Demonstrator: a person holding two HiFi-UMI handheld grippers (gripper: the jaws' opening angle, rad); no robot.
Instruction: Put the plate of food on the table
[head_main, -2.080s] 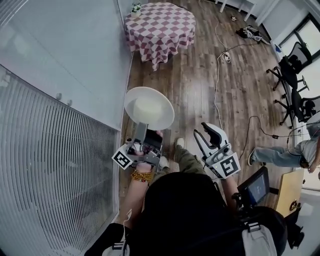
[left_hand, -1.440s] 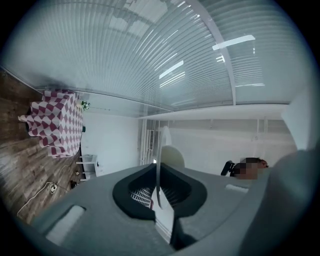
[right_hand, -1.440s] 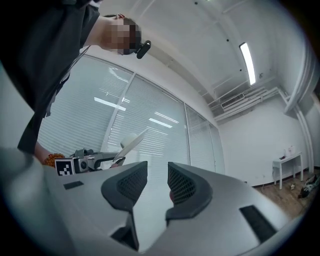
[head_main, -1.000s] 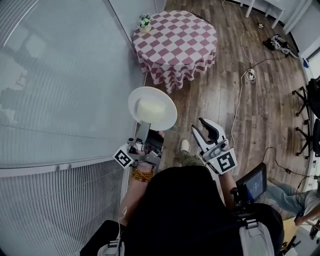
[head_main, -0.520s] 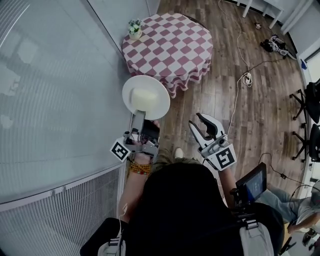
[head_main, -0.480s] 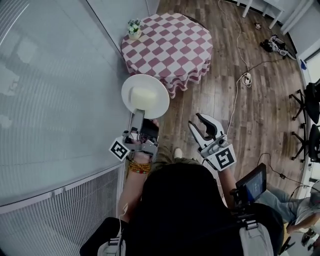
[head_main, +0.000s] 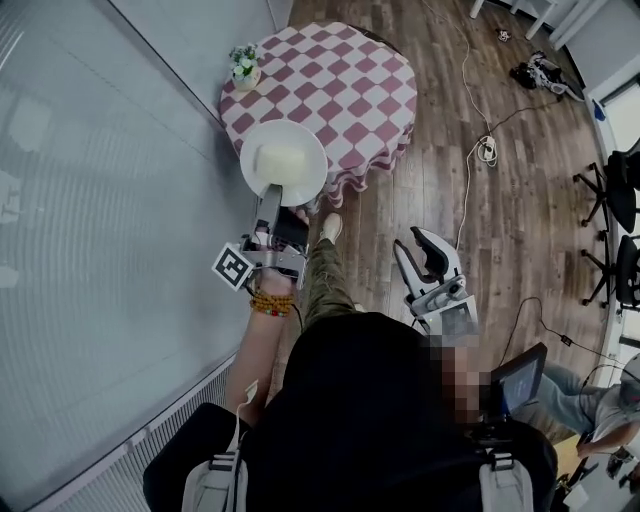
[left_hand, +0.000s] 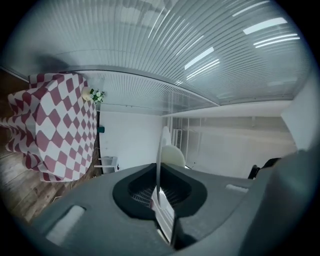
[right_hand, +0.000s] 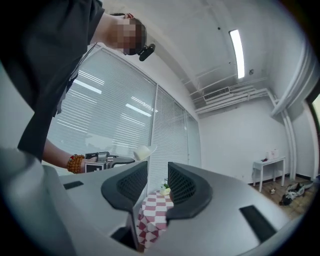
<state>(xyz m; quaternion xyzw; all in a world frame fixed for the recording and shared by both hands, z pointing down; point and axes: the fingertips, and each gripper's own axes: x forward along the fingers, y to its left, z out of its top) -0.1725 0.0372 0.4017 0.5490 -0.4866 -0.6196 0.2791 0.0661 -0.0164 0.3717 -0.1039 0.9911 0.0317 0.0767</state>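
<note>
A white plate (head_main: 284, 163) carries a pale block of food (head_main: 281, 158). My left gripper (head_main: 275, 192) is shut on the plate's near rim and holds it level over the near edge of the round table with the red-and-white checked cloth (head_main: 345, 85). In the left gripper view the plate (left_hand: 159, 150) stands edge-on between the jaws, with the food (left_hand: 173, 156) to one side of it and the table (left_hand: 55, 120) at the left. My right gripper (head_main: 415, 243) hangs open and empty over the wood floor, to the right of the person's leg. The right gripper view shows the table (right_hand: 155, 212) through the gap.
A small pot of flowers (head_main: 244, 68) stands at the table's far left edge. A glass wall with blinds (head_main: 100, 250) runs along the left. Cables (head_main: 482, 150) lie on the floor, office chairs (head_main: 612, 180) stand at the right, and a seated person's legs (head_main: 590, 395) are at lower right.
The view has closed in on the table. The plate in my left gripper has moved forward and now overlaps the table's near edge. My right gripper has dropped back to the right.
</note>
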